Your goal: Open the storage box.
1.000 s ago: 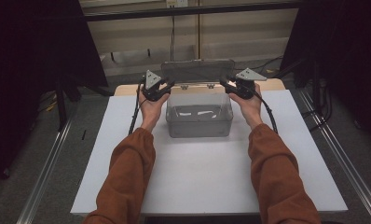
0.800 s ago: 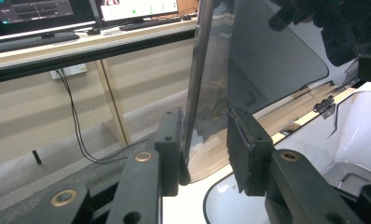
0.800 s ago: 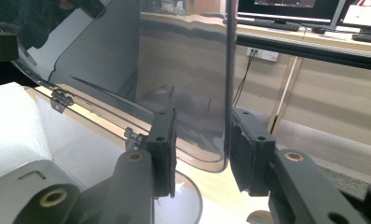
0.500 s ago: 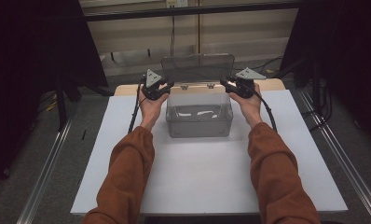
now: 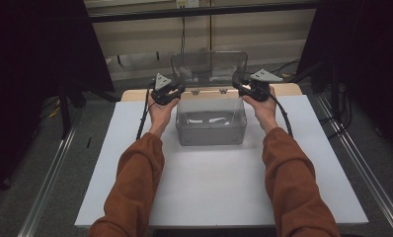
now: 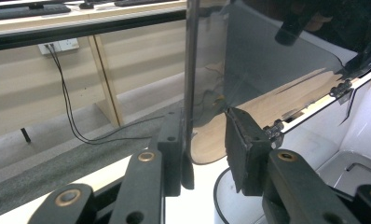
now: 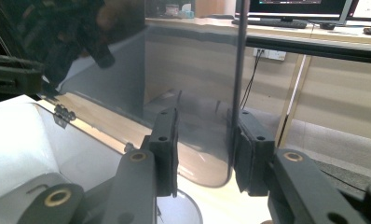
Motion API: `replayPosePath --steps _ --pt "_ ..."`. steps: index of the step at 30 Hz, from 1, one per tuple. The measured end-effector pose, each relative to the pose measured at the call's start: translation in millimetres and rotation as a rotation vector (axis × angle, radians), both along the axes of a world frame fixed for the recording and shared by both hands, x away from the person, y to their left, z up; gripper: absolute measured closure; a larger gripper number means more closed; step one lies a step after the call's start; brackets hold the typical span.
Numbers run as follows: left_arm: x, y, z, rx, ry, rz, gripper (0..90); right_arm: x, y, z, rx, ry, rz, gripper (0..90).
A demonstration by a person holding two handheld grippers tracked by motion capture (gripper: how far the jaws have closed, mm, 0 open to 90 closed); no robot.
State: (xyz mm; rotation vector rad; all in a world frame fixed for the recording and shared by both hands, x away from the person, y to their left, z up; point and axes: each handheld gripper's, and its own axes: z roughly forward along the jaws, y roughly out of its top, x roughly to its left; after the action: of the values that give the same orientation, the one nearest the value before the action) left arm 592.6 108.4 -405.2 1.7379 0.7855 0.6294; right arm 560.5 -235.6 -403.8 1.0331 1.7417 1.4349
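A clear plastic box (image 5: 212, 132) stands at the back middle of the white table top (image 5: 209, 192). Its hinged clear lid (image 5: 209, 66) is swung up and stands nearly upright. My left gripper (image 5: 179, 89) is shut on the lid's left edge; in the left gripper view the lid (image 6: 267, 70) sits between the jaws of the left gripper (image 6: 204, 140), which have just been closing. My right gripper (image 5: 238, 87) holds the lid's right edge, and the lid's rim (image 7: 235, 70) runs between the jaws of the right gripper (image 7: 204, 144). Small pale items (image 5: 209, 118) lie inside the box.
A wooden board (image 5: 135, 95) lies behind the white top. Metal rails (image 5: 51, 177) run along both sides of the table, and cables trail from the grippers. A bench and wall (image 5: 263, 29) stand beyond. There is free room in front of the box.
The lid has swung upward from a low tilt to nearly upright, with both grippers on its side edges. The hands have hardly shifted.
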Motion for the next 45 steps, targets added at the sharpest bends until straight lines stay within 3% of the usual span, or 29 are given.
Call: replayPosePath --steps 8,12,16,21,26,37,45 --pt "2.1 0.8 2.1 -0.01 0.027 -0.002 69.8 3.2 -0.2 2.8 -0.036 0.017 0.005 60.5" --pt "4.2 1.5 3.4 -0.011 0.041 -0.005 70.9 5.6 0.4 1.6 -0.031 0.028 0.009 60.2" --pt "6.3 1.2 4.4 -0.008 0.053 -0.001 71.0 7.5 -2.1 0.9 -0.014 0.04 0.007 65.8" --pt "8.6 0.8 4.8 -0.035 0.086 0.002 71.0 9.2 -2.7 -0.7 0.012 0.042 -0.003 67.8" --pt "10.9 -1.0 4.8 -0.104 0.13 0.031 70.6 12.0 -3.1 1.1 0.026 0.07 -0.005 68.4" --pt "14.1 -2.1 6.8 -0.074 0.156 0.036 68.9 14.5 -2.1 3.1 0.04 0.106 -0.021 68.4" --pt "17.6 -2.8 6.6 -0.092 0.177 0.038 67.9 14.8 -2.1 1.2 0.069 0.125 -0.033 68.5"
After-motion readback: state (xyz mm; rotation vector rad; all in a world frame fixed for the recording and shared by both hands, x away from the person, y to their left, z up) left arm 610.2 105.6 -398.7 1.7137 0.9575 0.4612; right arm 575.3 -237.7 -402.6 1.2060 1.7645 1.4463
